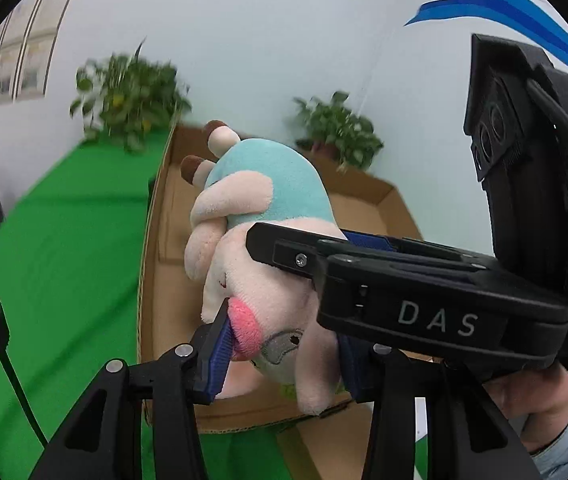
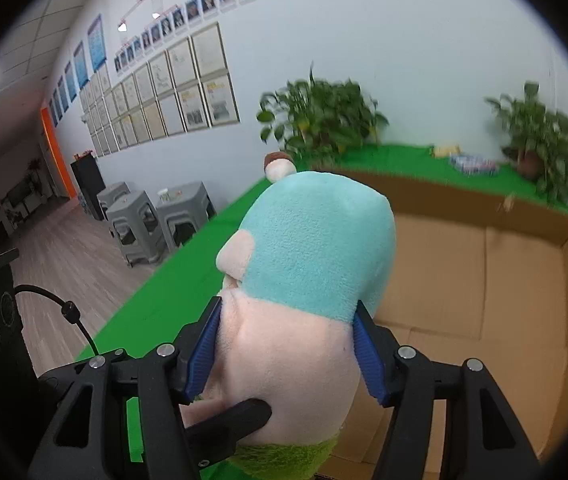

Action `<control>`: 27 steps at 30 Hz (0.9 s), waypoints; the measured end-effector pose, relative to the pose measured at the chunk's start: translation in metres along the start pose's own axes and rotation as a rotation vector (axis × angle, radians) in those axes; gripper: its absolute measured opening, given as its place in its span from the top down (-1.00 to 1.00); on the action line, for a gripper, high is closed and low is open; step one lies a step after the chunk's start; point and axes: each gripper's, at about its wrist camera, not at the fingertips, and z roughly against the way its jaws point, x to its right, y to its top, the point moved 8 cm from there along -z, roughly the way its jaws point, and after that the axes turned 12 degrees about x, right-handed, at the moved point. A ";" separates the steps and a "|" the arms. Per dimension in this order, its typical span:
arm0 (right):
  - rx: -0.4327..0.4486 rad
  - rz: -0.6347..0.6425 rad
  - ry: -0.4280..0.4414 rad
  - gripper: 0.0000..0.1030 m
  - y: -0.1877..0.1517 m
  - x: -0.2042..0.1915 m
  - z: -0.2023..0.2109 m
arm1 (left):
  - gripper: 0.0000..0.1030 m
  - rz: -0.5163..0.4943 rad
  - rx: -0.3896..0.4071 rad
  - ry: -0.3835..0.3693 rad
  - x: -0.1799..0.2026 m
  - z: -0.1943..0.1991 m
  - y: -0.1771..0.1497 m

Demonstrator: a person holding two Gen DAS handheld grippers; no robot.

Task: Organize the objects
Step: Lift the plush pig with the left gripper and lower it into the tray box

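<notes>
Left wrist view: left gripper [image 1: 284, 360] clamped on the head end of a plush toy [image 1: 267, 216], blue pad [image 1: 217, 354] of one finger pressed against the pink snout, the other pad half hidden behind the pale plush. Toy held up in the air, pale pink face nearest the lens, turquoise body beyond, two brown-tipped horns at the far end. Right gripper [image 1: 284, 248] reaching in from the right side, black body marked "DAS", one finger laid across the toy's upper side; grip from this angle hard to judge. Part of a hand [image 1: 524, 396] under that gripper's body at lower right. Below and behind the toy, an open cardboard box [image 1: 155, 280] on a green table [image 1: 55, 264]. Two potted plants [image 1: 127, 100] against the white wall, both blurred.

Right wrist view: right gripper [image 2: 284, 344] closed on the plush toy [image 2: 312, 248], a blue pad [image 2: 203, 356] pressed into either flank at the seam between pink and turquoise. Toy upright between the fingers, a brown-tipped horn at the top, green plush at the bottom edge. A black finger of the left gripper [image 2: 231, 420] touching the toy from lower left. Cardboard box [image 2: 484, 280] open and just beyond the toy, to its right, on the green table [image 2: 187, 280]. Grey stools [image 2: 151, 220] on the floor to the left; framed sheets [image 2: 171, 92] on the wall; potted plants [image 2: 320, 116] at the table's far edge.
</notes>
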 end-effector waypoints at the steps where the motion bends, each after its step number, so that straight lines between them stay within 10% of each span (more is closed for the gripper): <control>1: -0.025 -0.009 0.000 -0.16 -0.010 0.004 -0.010 | 0.18 0.017 -0.024 0.008 -0.010 -0.010 -0.010; 8: -0.124 -0.036 0.009 -0.17 -0.053 0.003 -0.048 | 0.12 0.070 -0.106 0.074 -0.052 -0.031 -0.076; 16: -0.094 -0.013 0.055 -0.69 -0.057 -0.009 -0.047 | -0.12 0.083 -0.091 0.136 -0.067 -0.012 -0.077; 27: -0.143 -0.235 0.131 -0.73 -0.061 0.015 -0.023 | -0.34 0.080 -0.023 0.218 -0.070 0.045 -0.068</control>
